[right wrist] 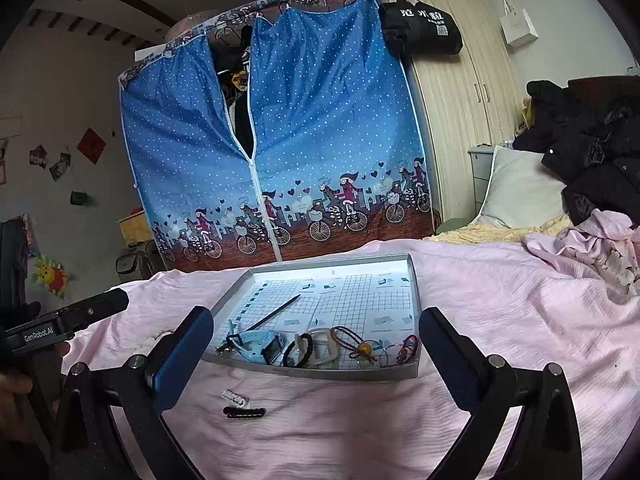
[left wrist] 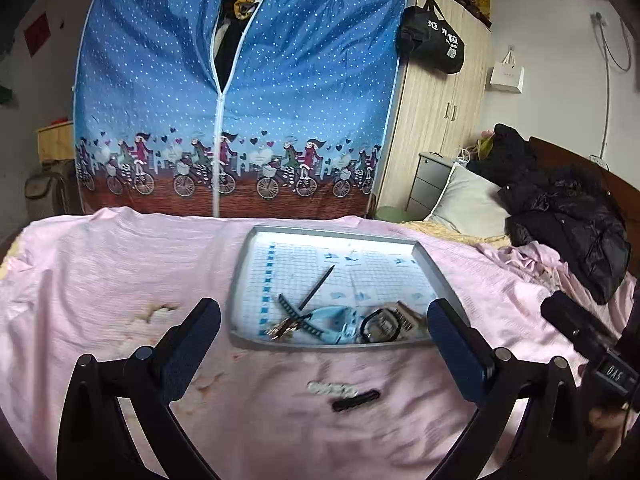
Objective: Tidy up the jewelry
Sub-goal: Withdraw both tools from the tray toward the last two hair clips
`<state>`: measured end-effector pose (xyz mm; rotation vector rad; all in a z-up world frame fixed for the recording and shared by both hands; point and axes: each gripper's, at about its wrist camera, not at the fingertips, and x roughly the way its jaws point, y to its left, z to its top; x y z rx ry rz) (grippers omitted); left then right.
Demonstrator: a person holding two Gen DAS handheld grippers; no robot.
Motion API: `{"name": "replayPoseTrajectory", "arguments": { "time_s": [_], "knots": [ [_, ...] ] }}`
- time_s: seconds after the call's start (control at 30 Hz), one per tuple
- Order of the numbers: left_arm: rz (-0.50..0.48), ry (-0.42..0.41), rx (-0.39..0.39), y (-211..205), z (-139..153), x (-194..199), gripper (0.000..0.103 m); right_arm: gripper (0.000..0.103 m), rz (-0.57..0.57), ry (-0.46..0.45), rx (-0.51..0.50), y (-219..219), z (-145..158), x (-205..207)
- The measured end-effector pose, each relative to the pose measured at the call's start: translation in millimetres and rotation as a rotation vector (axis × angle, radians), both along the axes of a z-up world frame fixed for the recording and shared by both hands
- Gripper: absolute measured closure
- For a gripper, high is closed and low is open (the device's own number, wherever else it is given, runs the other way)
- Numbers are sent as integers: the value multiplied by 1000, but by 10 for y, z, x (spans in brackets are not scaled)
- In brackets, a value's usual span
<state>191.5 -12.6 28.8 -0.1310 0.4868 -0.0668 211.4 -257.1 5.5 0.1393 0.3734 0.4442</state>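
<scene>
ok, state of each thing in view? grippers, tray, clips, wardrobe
left gripper: open, empty, above the sheet
right gripper: open, empty
tray: flat on the pink sheet, jewelry bunched at its near edge
black stick: lying in the tray, apart from the pile
white clip: on the sheet, outside the tray
black clip: on the sheet beside the white clip
fabric wardrobe: zipper partly open at the top
</scene>
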Motion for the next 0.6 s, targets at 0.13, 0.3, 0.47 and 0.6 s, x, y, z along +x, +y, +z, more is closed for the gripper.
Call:
{"name": "replayPoseTrajectory", "arguments": {
  "time_s": [0.13,0.3,0.47,0.6],
  "knots": [
    [-7,-46,58,27,-8,-411,2,0,23,-20,-2,101,35,-295],
    [-18,-61,111,19,-76,-772,2,0,30,-19,-19,213,-30,-618],
    [-13,-22,146,70,-241,-977,2,0,33,-6,-66,332,-118,-881],
    [11,25,119,142,-415,-1018,2,0,34,32,-108,414,-250,-1017]
  ]
}}
